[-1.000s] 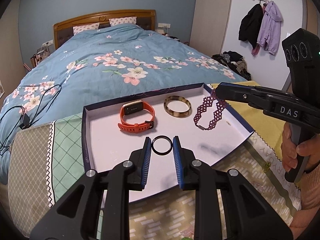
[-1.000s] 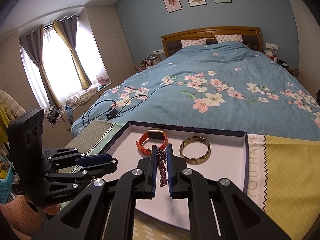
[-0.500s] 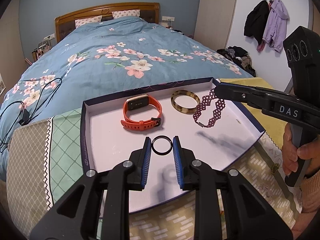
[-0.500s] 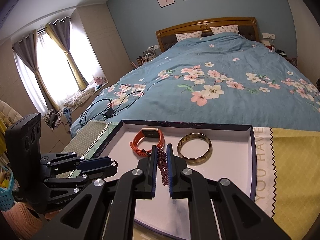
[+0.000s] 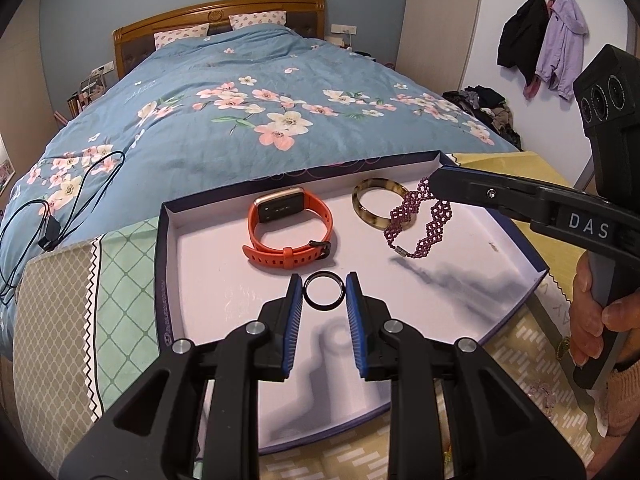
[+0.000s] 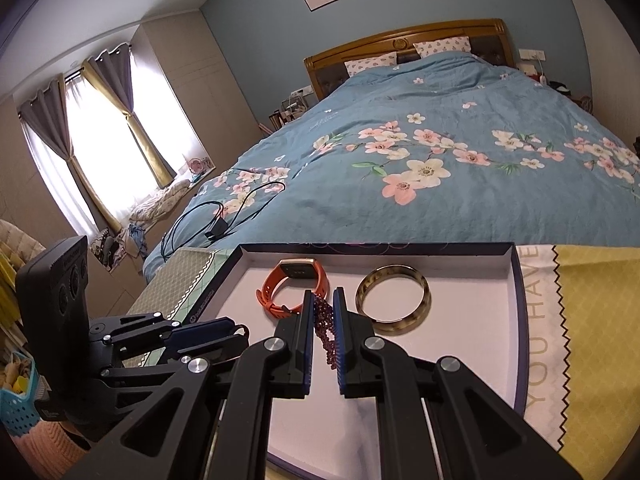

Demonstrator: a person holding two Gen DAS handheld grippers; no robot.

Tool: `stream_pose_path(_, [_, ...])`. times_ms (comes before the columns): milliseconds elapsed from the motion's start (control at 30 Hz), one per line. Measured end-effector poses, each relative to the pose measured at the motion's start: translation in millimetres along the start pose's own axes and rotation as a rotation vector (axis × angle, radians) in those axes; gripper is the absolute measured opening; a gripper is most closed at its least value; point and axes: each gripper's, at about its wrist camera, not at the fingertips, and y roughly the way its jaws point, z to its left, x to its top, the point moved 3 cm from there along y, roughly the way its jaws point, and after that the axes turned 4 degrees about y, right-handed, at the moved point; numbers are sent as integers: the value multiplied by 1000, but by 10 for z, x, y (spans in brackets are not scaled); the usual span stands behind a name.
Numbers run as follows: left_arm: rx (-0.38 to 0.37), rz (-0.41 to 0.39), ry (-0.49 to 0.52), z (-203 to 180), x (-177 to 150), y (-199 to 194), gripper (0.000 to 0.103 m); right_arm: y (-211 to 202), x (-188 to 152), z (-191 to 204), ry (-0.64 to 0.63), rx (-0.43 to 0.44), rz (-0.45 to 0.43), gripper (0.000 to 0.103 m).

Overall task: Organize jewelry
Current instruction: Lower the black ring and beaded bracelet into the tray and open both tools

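We're pinching black ring [image 5: 323, 290] in left gripper [image 5: 323, 294]; right gripper [image 6: 322, 312] clamping purple beaded bracelet [image 5: 418, 224] at tray's [image 5: 168, 280] two o'clock.

Between the blue pads of the left gripper [image 5: 323, 293] is a black ring [image 5: 323, 290], and the right gripper [image 6: 323, 312] pinches a purple beaded bracelet [image 5: 418, 222]. Beyond them, in the white tray [image 5: 208, 280] with dark blue walls, lie an orange watch [image 5: 290, 232] and a brown-and-cream mottled bangle [image 6: 394, 298]. Farther behind is a blue bedspread [image 5: 240, 120] with pink and white flowers.
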Motion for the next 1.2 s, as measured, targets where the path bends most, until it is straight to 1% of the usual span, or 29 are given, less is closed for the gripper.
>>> stream_pose_path(300, [23,35,-9,27,-15,166,22,87,-23,-180,47,-25,30,8])
stream_pose_path(767, [20,77,-36,130,-26,366,22,205,-104,-401,70,-93,104,10])
stream_pose_path(967, [22,81,-39,144,-21,414,22,244,-130,-444,79,-110,112,10])
stream_pose_path(1000, [23,81,-39,145,-22,414,22,244,-132,-452,82,-111,114,11])
stream_pose_path(1100, [29,78,-38,134,-6,430,22,224,-132,-462,91,-113,107,20])
stream_pose_path(1200, [28,75,-40,122,4,440,23,183,-110,-451,91,-112,94,21])
